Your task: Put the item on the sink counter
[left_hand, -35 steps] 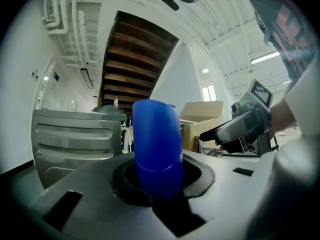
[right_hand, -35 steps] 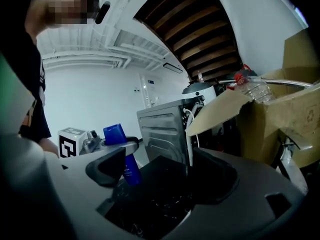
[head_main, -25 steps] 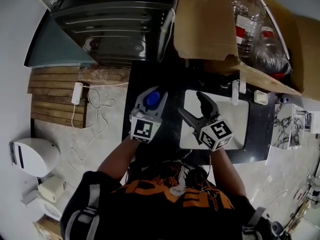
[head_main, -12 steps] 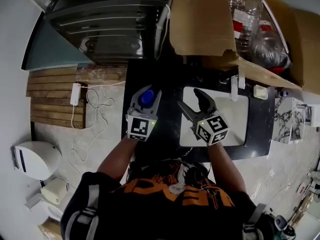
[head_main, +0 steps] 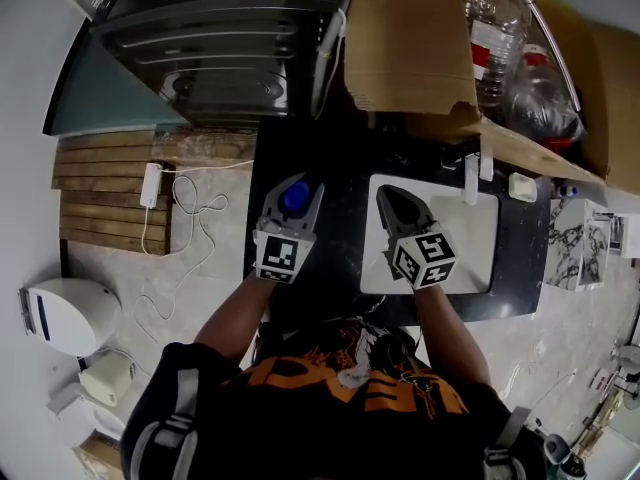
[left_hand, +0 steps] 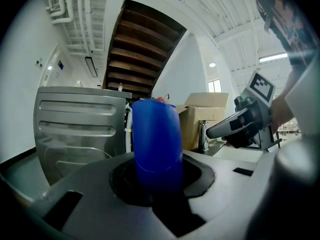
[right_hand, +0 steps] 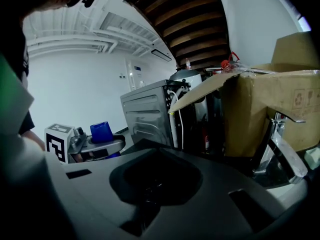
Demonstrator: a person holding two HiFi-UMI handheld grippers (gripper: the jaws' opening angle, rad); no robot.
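Observation:
A blue plastic bottle-like item (head_main: 293, 199) stands upright between my left gripper's jaws, and it fills the middle of the left gripper view (left_hand: 156, 139). My left gripper (head_main: 297, 184) is shut on it above the black sink counter (head_main: 340, 168), left of the white basin (head_main: 470, 243). My right gripper (head_main: 392, 194) hangs over the basin's left edge. Its jaws have just been closing and now meet with nothing between them (right_hand: 155, 184). The left gripper with the blue item also shows in the right gripper view (right_hand: 101, 132).
A washing machine (head_main: 220, 53) stands behind the counter at the left. A cardboard box (head_main: 410, 38) and plastic bottles (head_main: 500, 38) sit at the back right. A faucet (right_hand: 277, 149) rises by the basin. A white cable (head_main: 195, 218) lies on the floor.
The right gripper's jaws went from wide open to closed, with nothing in them. The left gripper keeps its hold on the blue item; both hands sank slightly.

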